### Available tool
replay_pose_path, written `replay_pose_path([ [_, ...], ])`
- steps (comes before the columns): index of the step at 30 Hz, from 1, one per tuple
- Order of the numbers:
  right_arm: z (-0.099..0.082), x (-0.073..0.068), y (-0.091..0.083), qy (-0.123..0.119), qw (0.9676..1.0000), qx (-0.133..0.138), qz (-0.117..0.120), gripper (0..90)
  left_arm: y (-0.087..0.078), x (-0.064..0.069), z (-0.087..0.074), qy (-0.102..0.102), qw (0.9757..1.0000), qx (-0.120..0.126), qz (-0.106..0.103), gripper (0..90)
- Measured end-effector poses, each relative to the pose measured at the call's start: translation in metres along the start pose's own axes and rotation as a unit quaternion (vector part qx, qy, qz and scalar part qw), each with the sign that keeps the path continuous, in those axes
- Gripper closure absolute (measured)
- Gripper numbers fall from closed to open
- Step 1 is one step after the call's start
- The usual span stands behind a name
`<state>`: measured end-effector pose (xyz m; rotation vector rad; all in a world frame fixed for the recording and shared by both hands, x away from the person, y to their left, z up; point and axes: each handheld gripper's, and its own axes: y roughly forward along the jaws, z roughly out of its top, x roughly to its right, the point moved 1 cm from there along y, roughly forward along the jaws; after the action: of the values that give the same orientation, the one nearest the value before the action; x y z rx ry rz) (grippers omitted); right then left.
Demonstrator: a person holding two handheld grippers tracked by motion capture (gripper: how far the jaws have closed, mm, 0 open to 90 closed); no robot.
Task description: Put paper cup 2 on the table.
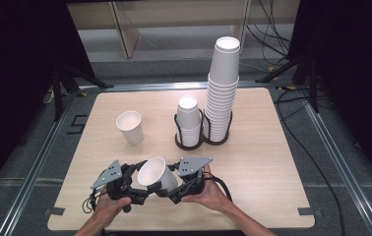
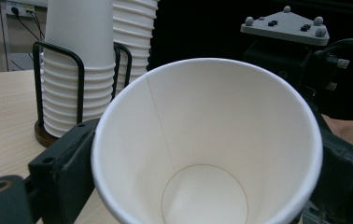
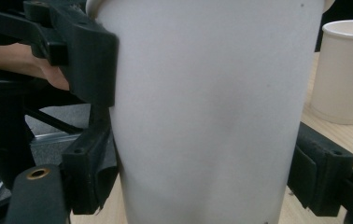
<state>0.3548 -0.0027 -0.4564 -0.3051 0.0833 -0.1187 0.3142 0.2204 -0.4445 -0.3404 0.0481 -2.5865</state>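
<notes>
1. Paper cup (image 1: 155, 173) held up near the front edge of the wooden table (image 1: 272, 162), tilted so its open mouth faces up and toward the far side; both grippers meet around it.
2. Left gripper (image 1: 139, 183) comes in from the person's left hand (image 1: 106, 209). In the left gripper view its black jaws sit on either side of the cup (image 2: 202, 154) just below the rim, clamped on it, and the camera looks straight down into the white interior.
3. Right gripper (image 1: 171, 183), in the right hand (image 1: 208, 194), reaches the same cup lower down. In the right gripper view the cup wall (image 3: 207, 112) stands between its jaws; the left one looks pressed to the wall, but I cannot tell whether the right one touches.
4. Single cup (image 1: 130, 127) stands upright farther back on the table, left of centre, well apart from the held one.
5. Black wire holder (image 1: 203, 140) behind it carries two stacks: a short stack (image 1: 189, 120) on the left and a tall stack (image 1: 222, 88) on the right, touching side by side.
6. Cables (image 1: 272, 29) trail over the floor beyond the table.
</notes>
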Motion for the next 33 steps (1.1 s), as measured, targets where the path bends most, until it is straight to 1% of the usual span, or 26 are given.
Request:
replay_pose_path([
  [1,0.000,0.000,0.000,0.009,0.9999,-0.001,0.003,19.8,0.000,0.000,0.000,0.001,1.0000,-0.001,0.000,9.1],
  [2,0.000,0.002,0.001,0.001,1.0000,0.000,0.006,19.3,0.001,0.001,0.000,-0.001,1.0000,0.002,0.001,9.4],
  [4,-0.001,0.001,0.000,0.020,0.9998,-0.005,0.007,17.3,0.000,0.000,0.000,0.005,1.0000,0.002,-0.001,9.7],
  [5,-0.002,0.003,0.000,0.016,0.9998,-0.009,0.005,15.8,-0.002,0.000,0.001,0.006,1.0000,-0.001,0.004,9.8],
  [7,-0.003,0.004,-0.002,0.026,0.9996,-0.012,0.003,15.2,-0.004,-0.001,0.004,0.006,0.9999,0.005,0.006,10.1],
  [8,-0.004,0.006,-0.004,0.021,0.9997,-0.014,0.003,15.1,-0.005,-0.002,0.005,0.009,0.9999,0.006,0.009,10.3],
  [9,-0.004,0.006,-0.007,0.028,0.9994,-0.017,0.001,15.1,-0.006,-0.003,0.006,0.010,0.9999,0.007,0.010,10.5],
  [11,-0.005,0.008,-0.011,0.031,0.9992,-0.025,-0.008,15.2,-0.008,-0.004,0.007,0.014,0.9997,0.002,0.018,10.8],
  [13,-0.007,0.010,-0.016,0.021,0.9990,-0.033,-0.022,15.4,-0.010,-0.007,0.008,0.020,0.9994,-0.004,0.027,10.9],
  [14,-0.008,0.011,-0.018,0.023,0.9989,-0.033,-0.025,15.4,-0.011,-0.008,0.008,0.023,0.9992,-0.005,0.034,10.9],
  [15,-0.009,0.013,-0.022,0.024,0.9986,-0.036,-0.030,15.4,-0.012,-0.010,0.008,0.036,0.9986,-0.006,0.038,10.9],
  [16,-0.009,0.014,-0.025,0.027,0.9982,-0.038,-0.040,15.4,-0.012,-0.011,0.008,0.038,0.9980,-0.009,0.050,10.8],
  [17,-0.010,0.015,-0.029,0.028,0.9978,-0.041,-0.045,15.5,-0.015,-0.013,0.008,0.039,0.9967,-0.022,0.067,10.8],
  [19,-0.011,0.019,-0.035,0.027,0.9965,-0.048,-0.062,15.7,-0.019,-0.018,0.009,0.050,0.9928,-0.037,0.102,10.7],
  [20,-0.011,0.021,-0.038,0.018,0.9963,-0.046,-0.070,15.9,-0.021,-0.021,0.008,0.062,0.9897,-0.047,0.120,10.7],
  [21,-0.012,0.022,-0.041,0.033,0.9955,-0.048,-0.074,16.3,-0.024,-0.025,0.009,0.078,0.9850,-0.057,0.143,10.7],
  [22,-0.012,0.023,-0.043,0.035,0.9947,-0.053,-0.081,16.5,-0.026,-0.027,0.008,0.078,0.9827,-0.063,0.155,10.7],
  [23,-0.013,0.024,-0.045,0.035,0.9940,-0.053,-0.089,16.5,-0.028,-0.031,0.008,0.086,0.9794,-0.068,0.170,10.7],
  [24,-0.013,0.025,-0.047,0.038,0.9936,-0.051,-0.093,16.7,-0.030,-0.035,0.008,0.085,0.9765,-0.074,0.183,10.7],
  [25,-0.013,0.026,-0.050,0.040,0.9929,-0.056,-0.097,17.1,-0.031,-0.039,0.007,0.082,0.9746,-0.074,0.194,10.7],
  [26,-0.013,0.028,-0.052,0.035,0.9920,-0.054,-0.108,17.0,-0.034,-0.040,0.007,0.078,0.9705,-0.089,0.210,10.7],
  [28,-0.014,0.029,-0.057,0.042,0.9909,-0.055,-0.115,17.5,-0.036,-0.047,0.005,0.076,0.9657,-0.089,0.232,10.7],
  [29,-0.015,0.030,-0.061,0.041,0.9894,-0.060,-0.126,17.6,-0.038,-0.049,0.006,0.076,0.9621,-0.099,0.243,10.8],
  [31,-0.017,0.032,-0.068,0.044,0.9876,-0.061,-0.138,17.7,-0.041,-0.056,0.004,0.078,0.9576,-0.103,0.257,10.8],
  [32,-0.018,0.032,-0.072,0.048,0.9862,-0.064,-0.145,17.7,-0.041,-0.058,0.003,0.070,0.9567,-0.107,0.262,10.8],
  [33,-0.019,0.032,-0.075,0.053,0.9846,-0.067,-0.153,17.6,-0.042,-0.060,0.002,0.066,0.9547,-0.110,0.268,10.8],
])
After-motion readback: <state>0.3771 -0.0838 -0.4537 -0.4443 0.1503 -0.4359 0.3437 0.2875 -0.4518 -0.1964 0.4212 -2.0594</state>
